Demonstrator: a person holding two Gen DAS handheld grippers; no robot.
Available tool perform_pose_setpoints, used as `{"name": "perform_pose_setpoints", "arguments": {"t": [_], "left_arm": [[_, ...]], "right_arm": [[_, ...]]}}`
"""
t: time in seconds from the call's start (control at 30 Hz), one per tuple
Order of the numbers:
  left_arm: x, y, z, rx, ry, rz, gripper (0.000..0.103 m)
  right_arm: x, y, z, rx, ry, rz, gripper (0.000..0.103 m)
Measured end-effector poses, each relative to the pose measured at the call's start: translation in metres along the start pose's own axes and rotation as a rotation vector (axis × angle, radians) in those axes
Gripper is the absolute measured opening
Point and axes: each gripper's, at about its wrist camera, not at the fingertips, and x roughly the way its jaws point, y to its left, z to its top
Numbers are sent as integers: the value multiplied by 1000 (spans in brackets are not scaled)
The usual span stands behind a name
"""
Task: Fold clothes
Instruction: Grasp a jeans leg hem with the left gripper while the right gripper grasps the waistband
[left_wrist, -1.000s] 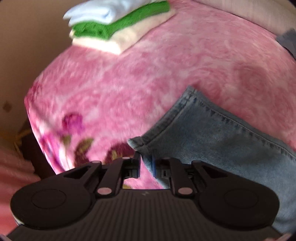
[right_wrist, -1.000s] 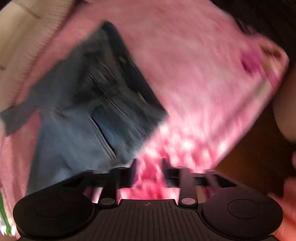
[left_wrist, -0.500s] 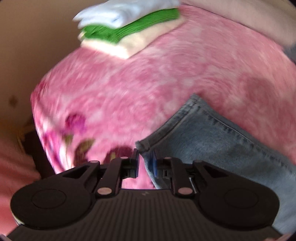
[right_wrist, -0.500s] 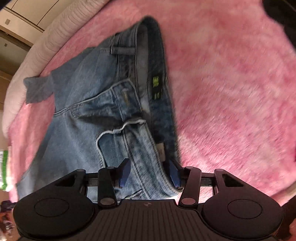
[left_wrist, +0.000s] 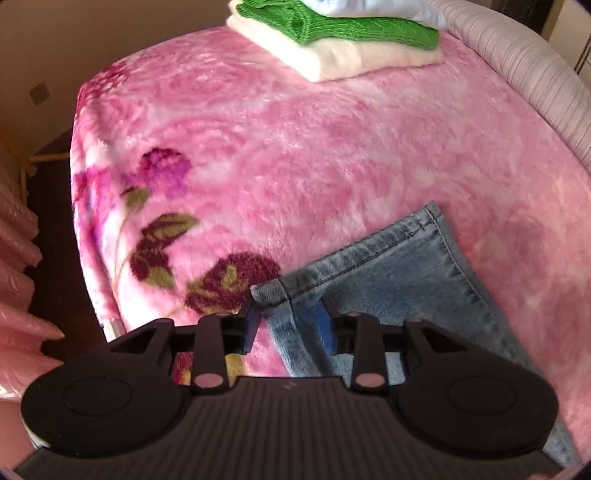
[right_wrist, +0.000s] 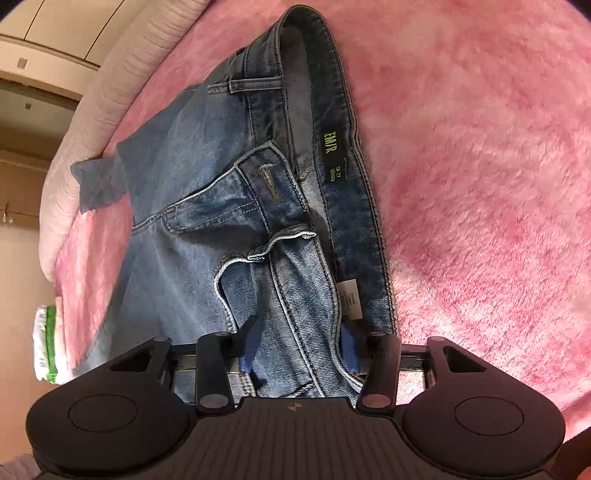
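Light blue jeans (right_wrist: 229, 206) lie flat on a pink plush blanket (right_wrist: 480, 184). In the right wrist view the waistband with its green label runs down toward me. My right gripper (right_wrist: 298, 345) straddles the waistband's near end; its jaws are closing, and the denim between them lies flat, not pinched. In the left wrist view one leg of the jeans (left_wrist: 399, 280) ends in a hem near the bed's edge. My left gripper (left_wrist: 288, 325) is shut on that hem's corner, with both blue pads against the cloth.
A stack of folded clothes (left_wrist: 340, 40), white over green over cream, sits at the blanket's far end; the stack of folded clothes (right_wrist: 46, 343) also shows at left. A padded grey headboard (left_wrist: 535, 66) borders the bed. The blanket (left_wrist: 295, 147) drops to dark floor (left_wrist: 55, 240) at left.
The right gripper swung from the blanket's edge over to the waistband, and its fingers then narrowed around it. The left gripper rolled and kept the hem between its fingers.
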Motion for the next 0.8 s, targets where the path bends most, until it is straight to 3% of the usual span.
{"name": "perform_pose_setpoints", "arguments": {"t": [0.03,0.07,0.13,0.2,0.27,0.33,0.47,0.67,0.8], "left_arm": [[0,-3,0,8,-12,8,12],[-3,-6,4,20,-29,1,11],[-16,-13,13,34,-80,-39,11],[-38,-6,25,4,-161,-128,12],[-47,10,35,-30,-183,-187,12],[-42,14,32,40,-174,-169,13],[-4,1,3,257,-88,9,13],[-13,11,9,276,-120,-63,13],[-2,-4,-7,424,-114,35,14]], "right_arm": [[-1,3,0,-27,2,-16,12],[-3,6,0,-56,3,-33,2],[-12,15,0,-103,-26,-25,2],[-31,20,2,-118,-85,5,1],[-54,15,1,-102,-121,40,1],[-66,7,-3,-86,-118,46,1],[-53,-14,-12,-68,-19,-17,1],[-71,-10,-6,-109,-13,29,0],[-40,-21,-21,-155,175,-109,0]]}}
